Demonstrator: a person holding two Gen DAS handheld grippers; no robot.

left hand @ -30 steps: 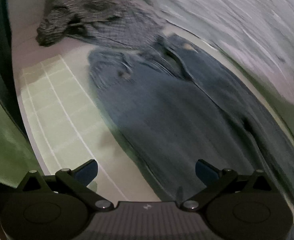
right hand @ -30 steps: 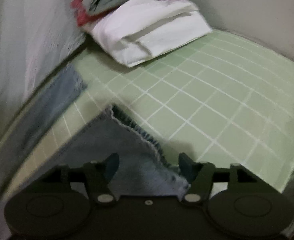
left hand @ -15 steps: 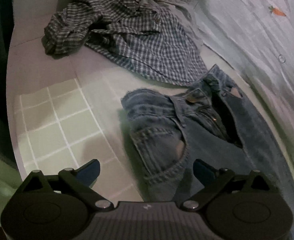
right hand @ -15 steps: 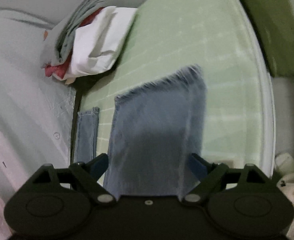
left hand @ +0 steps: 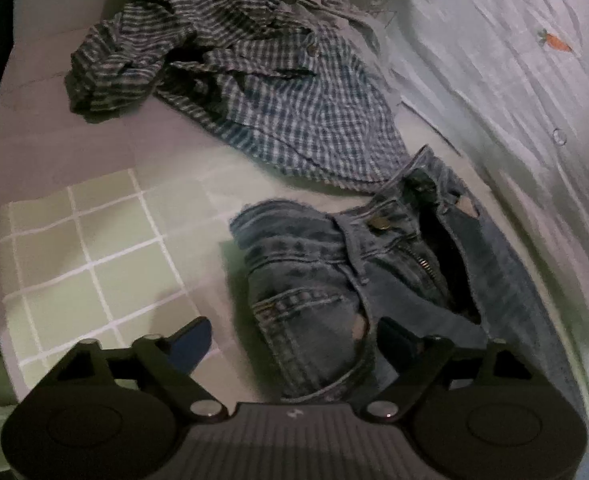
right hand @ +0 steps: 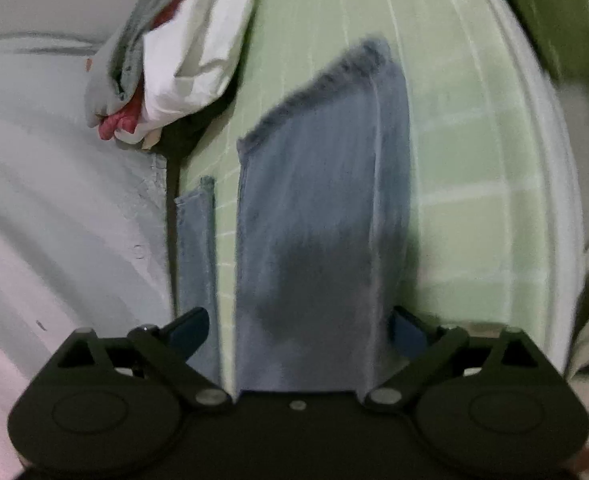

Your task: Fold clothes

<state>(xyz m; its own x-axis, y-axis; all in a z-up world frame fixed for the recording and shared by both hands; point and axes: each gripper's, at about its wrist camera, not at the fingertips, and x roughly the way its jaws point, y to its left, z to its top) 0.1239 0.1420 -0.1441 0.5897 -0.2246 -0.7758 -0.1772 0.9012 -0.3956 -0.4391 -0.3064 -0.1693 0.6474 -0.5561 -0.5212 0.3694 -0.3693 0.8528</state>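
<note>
Blue jeans (left hand: 350, 276) lie on a green checked sheet (left hand: 78, 248), waistband and open zip facing me in the left wrist view. My left gripper (left hand: 294, 340) is open just above the front pocket, touching nothing. In the right wrist view one jeans leg (right hand: 318, 216) runs away from me to its frayed hem, with the other leg's edge (right hand: 196, 256) to its left. My right gripper (right hand: 298, 330) is open, its fingers either side of the nearer leg.
A crumpled blue checked shirt (left hand: 254, 88) lies beyond the waistband. A white duvet with carrot prints (left hand: 514, 92) runs along the right. A stack of folded clothes (right hand: 174, 68), white on top, sits past the hems. The mattress edge (right hand: 550, 208) curves at right.
The left gripper moved along the jeans to the waistband and closer to the pocket. The right gripper swung from the hem corner to lie along the leg, then edged forward.
</note>
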